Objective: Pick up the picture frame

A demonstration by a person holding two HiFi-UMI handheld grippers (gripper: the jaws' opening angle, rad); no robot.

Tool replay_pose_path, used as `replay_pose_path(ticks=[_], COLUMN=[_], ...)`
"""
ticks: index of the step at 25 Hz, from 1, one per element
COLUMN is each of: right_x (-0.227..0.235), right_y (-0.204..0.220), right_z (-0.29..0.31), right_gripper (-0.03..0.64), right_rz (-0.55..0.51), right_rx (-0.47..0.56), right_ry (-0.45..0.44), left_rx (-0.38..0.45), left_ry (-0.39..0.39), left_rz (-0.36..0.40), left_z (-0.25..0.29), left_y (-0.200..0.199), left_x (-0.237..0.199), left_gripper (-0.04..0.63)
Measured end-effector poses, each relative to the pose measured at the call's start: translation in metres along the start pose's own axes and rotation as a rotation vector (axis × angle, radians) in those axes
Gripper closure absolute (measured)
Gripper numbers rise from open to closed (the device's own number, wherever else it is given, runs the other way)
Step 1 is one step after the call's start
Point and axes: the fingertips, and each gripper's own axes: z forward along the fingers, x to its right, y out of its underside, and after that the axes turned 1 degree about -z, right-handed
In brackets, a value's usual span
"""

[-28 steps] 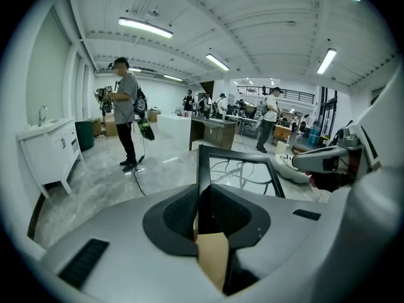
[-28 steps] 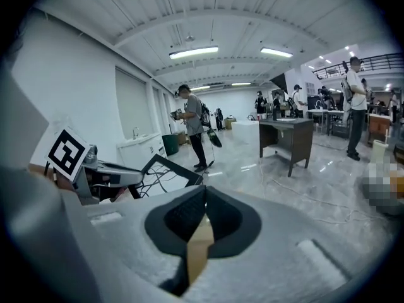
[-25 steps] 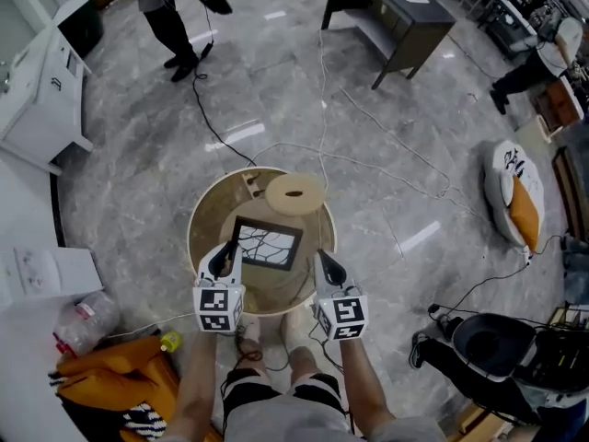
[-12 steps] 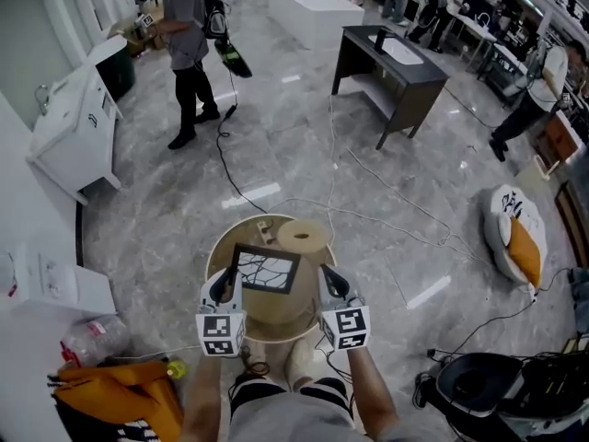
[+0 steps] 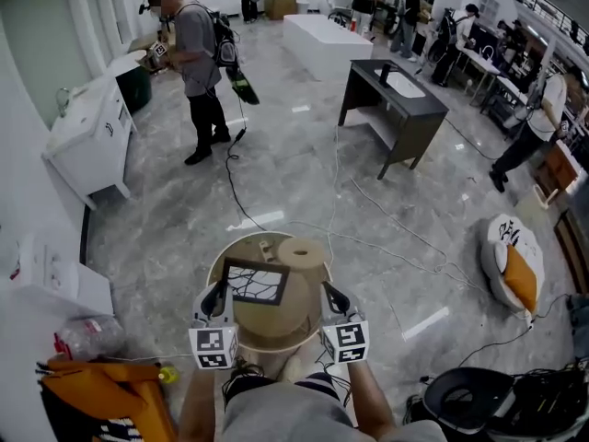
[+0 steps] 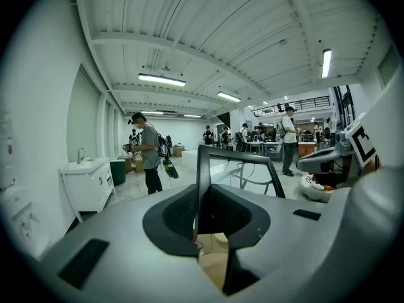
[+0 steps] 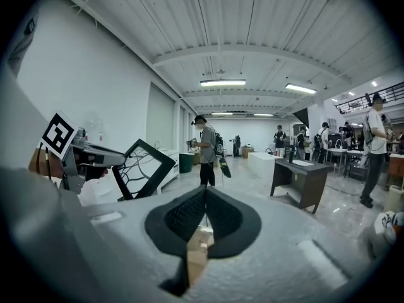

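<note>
The picture frame [image 5: 256, 284] is black with a branch drawing behind its glass. It hangs tilted above the round wooden table [image 5: 221, 258]. My left gripper [image 5: 216, 298] is shut on the frame's left edge. In the left gripper view the frame [image 6: 203, 163] stands upright between the pads of the left gripper [image 6: 202, 197]. My right gripper [image 5: 331, 296] floats at the frame's right side, apart from it, shut on nothing. From the right gripper view, the right gripper [image 7: 205, 201] has its pads together, and the frame [image 7: 142, 169] shows at the left beside the left gripper [image 7: 82, 156].
A tan roll [image 5: 301, 252] stands at the back of the table. Cables [image 5: 368, 233] trail over the marble floor. A person with a backpack [image 5: 198, 53] stands far off by a white cabinet [image 5: 87, 141]. A dark desk [image 5: 396, 99] is at back right, an orange bag [image 5: 101, 385] at near left.
Both grippers have risen, and the frame has come up off the table in the left gripper. The head view has tipped up and shows more of the room.
</note>
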Motion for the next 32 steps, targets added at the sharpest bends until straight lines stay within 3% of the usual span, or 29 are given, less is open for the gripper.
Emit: replay_pose_path(ticks=[9, 32], right_x=[-0.028, -0.038], right_y=[0.006, 0.009], right_z=[-0.016, -0.015], right_gripper=[0.618, 0.618], right_rz=[-0.018, -0.012], right_rx=[0.022, 0.02], right_ry=[-0.014, -0.017], left_rx=[-0.008, -0.013], left_ry=[-0.027, -0.019], left_rz=[-0.006, -0.005], left_z=[-0.042, -0.045], left_y=[0.023, 0.029], left_x=[-0.012, -0.012], left_gripper=[0.518, 0.517])
